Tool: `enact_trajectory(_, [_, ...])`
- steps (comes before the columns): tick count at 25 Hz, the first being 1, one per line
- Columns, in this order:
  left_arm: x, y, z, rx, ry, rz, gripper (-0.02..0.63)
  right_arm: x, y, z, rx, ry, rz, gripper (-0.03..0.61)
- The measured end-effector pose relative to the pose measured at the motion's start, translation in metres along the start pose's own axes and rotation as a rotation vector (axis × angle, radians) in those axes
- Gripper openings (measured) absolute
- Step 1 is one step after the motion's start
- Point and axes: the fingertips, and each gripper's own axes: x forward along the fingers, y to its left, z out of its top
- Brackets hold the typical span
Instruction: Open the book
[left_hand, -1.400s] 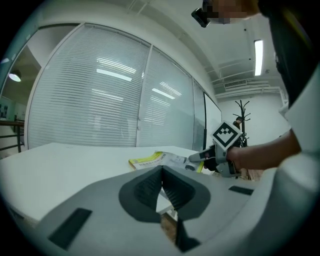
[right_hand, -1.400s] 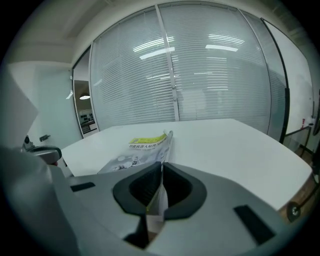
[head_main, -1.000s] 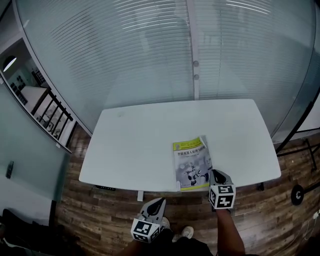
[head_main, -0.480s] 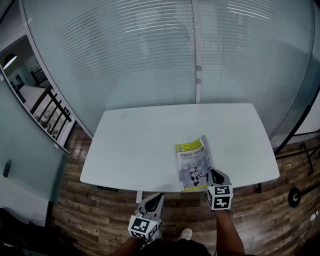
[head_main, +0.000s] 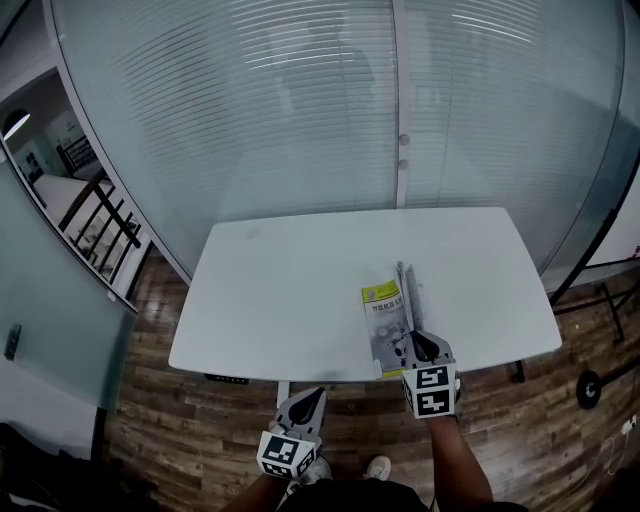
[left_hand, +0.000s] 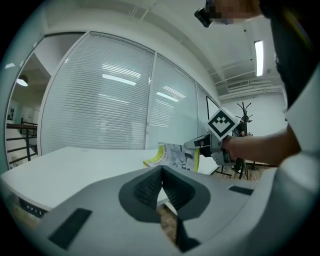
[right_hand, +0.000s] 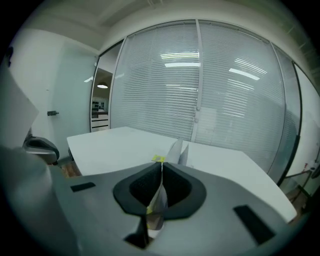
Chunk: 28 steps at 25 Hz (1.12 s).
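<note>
Right gripper (head_main: 414, 342) tilted slightly down, pinching raised book cover (head_main: 384, 318), left gripper (head_main: 309, 402) closed and empty, short of white table (head_main: 280, 290) edge.

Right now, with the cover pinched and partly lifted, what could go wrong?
The right gripper grips only a thin edge of the book cover, so it might slip or tear. The left gripper hangs shut, off the table, so nothing pins the book, which lies near the front edge and could drag off.

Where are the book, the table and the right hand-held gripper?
book (head_main: 386, 318), head view, on its raised front cover.
table (head_main: 290, 290), head view, on its bare top.
right hand-held gripper (head_main: 414, 338), head view, between its fingertips, at the cover's near edge.
</note>
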Motion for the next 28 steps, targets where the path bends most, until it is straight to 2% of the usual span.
enact_trajectory(8, [-0.020,0.027,-0.013,-0.020,-0.016,0.034,0.012,0.004,0.056,0.025,-0.074,-0.018,0.059,0.014])
enact_trajectory(18, [-0.045,0.060,-0.021,-0.044,-0.016,0.082,0.012,0.022,0.137,0.039,-0.138,-0.022,0.182,0.011])
enact_trajectory(28, [-0.067,0.087,-0.021,-0.059,-0.013,0.135,0.012,0.050,0.213,0.013,-0.210,0.060,0.303,0.008])
